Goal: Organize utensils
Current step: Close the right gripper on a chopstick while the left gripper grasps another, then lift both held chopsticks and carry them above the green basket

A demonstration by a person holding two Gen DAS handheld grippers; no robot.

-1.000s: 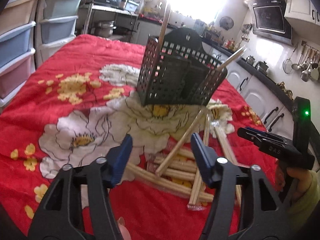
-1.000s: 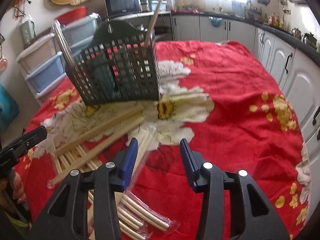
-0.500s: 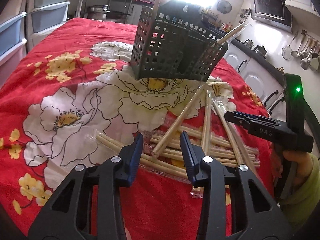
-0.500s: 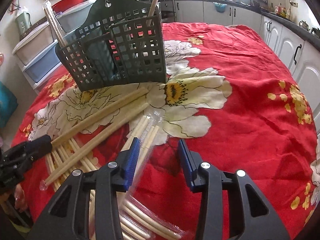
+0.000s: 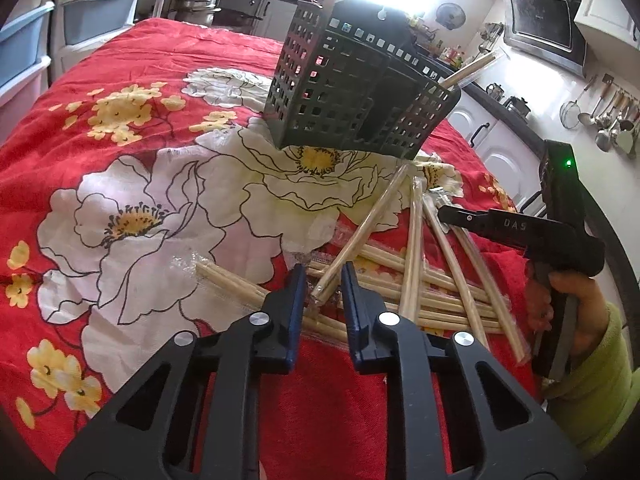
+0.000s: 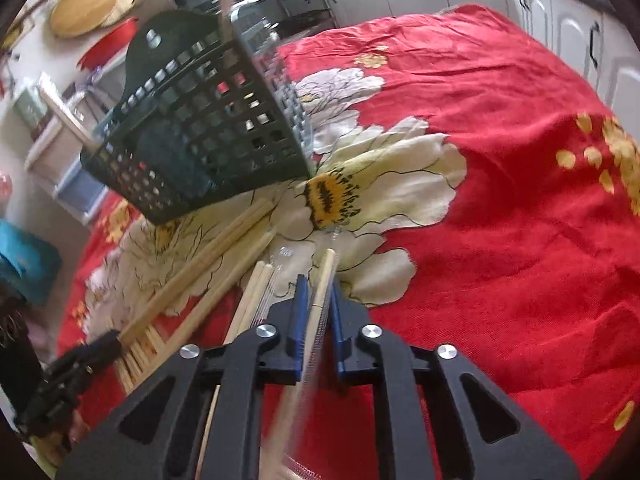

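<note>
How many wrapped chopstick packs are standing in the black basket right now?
2. One chopstick pack leans out of the basket at its left end; a second pack rises near its right corner. Shorter ones could be hidden behind the mesh.

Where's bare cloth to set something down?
Free: red tablecloth right of the basket, toward the white cabinets; also the flower print left of the basket in the left wrist view. Crowded: the chopstick pile between both grippers, below the basket.
</note>
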